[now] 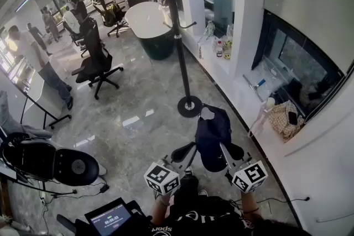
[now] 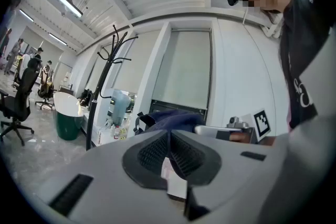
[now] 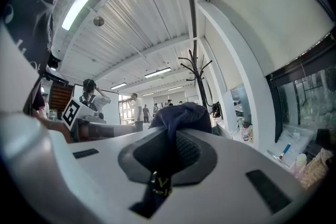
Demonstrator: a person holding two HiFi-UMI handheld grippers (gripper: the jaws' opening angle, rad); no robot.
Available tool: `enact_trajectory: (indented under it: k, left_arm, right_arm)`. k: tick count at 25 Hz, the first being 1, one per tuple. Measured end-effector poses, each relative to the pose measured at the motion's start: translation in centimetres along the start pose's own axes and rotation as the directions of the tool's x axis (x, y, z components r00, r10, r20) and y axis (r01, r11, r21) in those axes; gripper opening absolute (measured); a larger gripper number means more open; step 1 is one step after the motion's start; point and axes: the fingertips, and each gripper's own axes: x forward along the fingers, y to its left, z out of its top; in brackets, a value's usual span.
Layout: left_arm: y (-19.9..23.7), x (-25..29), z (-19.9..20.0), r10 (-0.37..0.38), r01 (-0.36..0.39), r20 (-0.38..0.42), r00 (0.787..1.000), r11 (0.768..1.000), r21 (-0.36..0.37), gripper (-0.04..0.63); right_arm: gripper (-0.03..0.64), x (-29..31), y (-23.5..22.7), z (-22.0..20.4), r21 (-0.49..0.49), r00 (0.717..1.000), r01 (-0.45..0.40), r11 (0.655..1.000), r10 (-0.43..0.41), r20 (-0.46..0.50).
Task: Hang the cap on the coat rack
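**Cap held by both tools, rack not yet reached**

Head view. The navy cap [image 1: 213, 138] hung in front of the person, between the left gripper [image 1: 187, 152] and the right gripper [image 1: 228, 153]. The coat rack [image 1: 178, 36] stood beyond it, near but clearly apart, and the hooks that showed were bare. My judgement is that the pick-up was done. What was left was to close on the rack, lift the cap and seat it over a hook.

For containers, a woven bag [image 1: 285, 119] sat on the window ledge [image 1: 243, 96] to the right. A dark flat thing lay at its mouth (a phone, perhaps, but too small to tell). Small bottles [image 1: 220, 48] stood further along the ledge, their contents unreadable.

Left gripper view. The left gripper [image 2: 169, 136] had its jaws pressed together on a pale tag, which I took to be a label at the cap's edge. The cap's blue crown [image 2: 170, 117] sat just past the tips, and the coat rack [image 2: 102, 92] stood off to the left, well apart.

Right gripper view. The right gripper [image 3: 170, 136] was nearly closed and pinched the cap's dark cloth. A strap with a small metal clasp [image 3: 159, 182] hung down between the pads. The cap [image 3: 184, 115] bulged above the tips, with the coat rack [image 3: 197, 68] ahead beyond it. The woven bag [image 3: 315, 168] showed at the lower right edge, but its inside was not visible.
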Motion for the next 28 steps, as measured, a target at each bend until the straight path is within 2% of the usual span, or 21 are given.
enact_trajectory:
  k: [10,19,28]
  left_arm:
    - [5.4,5.5,1.0,-0.025,0.025,0.009,1.000,1.000,-0.009,0.005]
    - [14.5,10.1,5.2,-0.050,0.049,0.034,0.998,0.999,0.017,0.005]
    - [25.0,15.3,9.7,-0.084,0.083,0.045,0.995,0.996,0.037,0.005]
  right_arm:
    - [0.032,5.1,-4.9,0.6,-0.014,1.000,0.016,1.000,-0.016,-0.011]
    - [0.032,14.0,-9.6,3.1,-0.045,0.998,0.055,0.997,-0.055,0.010]
    - [0.032,25.8,-15.2,7.4,-0.093,0.996,0.082,0.992,-0.078,0.049]
